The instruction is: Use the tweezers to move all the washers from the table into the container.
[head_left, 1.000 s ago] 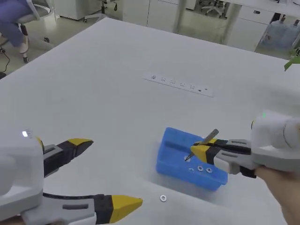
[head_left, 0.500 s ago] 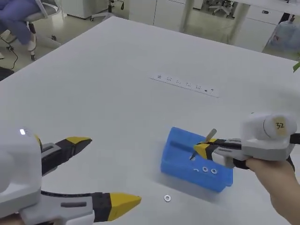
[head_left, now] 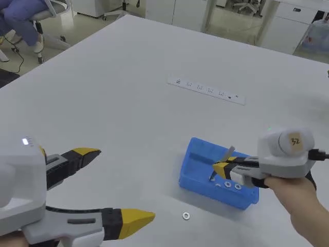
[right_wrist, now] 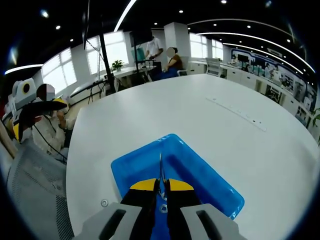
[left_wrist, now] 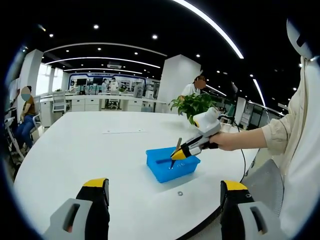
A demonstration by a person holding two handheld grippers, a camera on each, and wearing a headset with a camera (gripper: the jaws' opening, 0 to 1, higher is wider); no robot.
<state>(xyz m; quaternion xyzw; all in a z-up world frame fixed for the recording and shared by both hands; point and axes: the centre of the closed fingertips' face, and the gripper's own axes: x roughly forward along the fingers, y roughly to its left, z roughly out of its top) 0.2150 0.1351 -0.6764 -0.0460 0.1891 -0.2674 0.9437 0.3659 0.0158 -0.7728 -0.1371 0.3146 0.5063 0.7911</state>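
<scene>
Jaws of the right gripper [head_left: 220,168] are pinched together on a pair of steel tweezers [head_left: 228,153], clamped around mid-length. In the right gripper view the yellow jaw tips meet with no gap beyond the thin blades. The tweezers slant down into the blue container [head_left: 201,154], points low over its floor and upper end sticking up toward 1 o'clock. Whether the points hold anything cannot be told. The left gripper [head_left: 110,185] has its jaws spread wide and holds nothing. It is over the white worktop [head_left: 128,77], well out on the container's 9 o'clock side.

The container is a shallow, rectangular tray of bright blue plastic with a raised rim. Two small silvery ring washers [head_left: 237,186] lie side by side on its floor toward the 5 o'clock corner, just beside the tweezers' points. One loose washer [head_left: 186,215] lies flat on the worktop at about 7 o'clock from the container, near it but not touching.

A round yellow sticker [head_left: 294,141] on the right gripper's white body appears to read 32. A slim white power strip [head_left: 205,90] lies at 12 o'clock from the container, and its markings are too small to read.
</scene>
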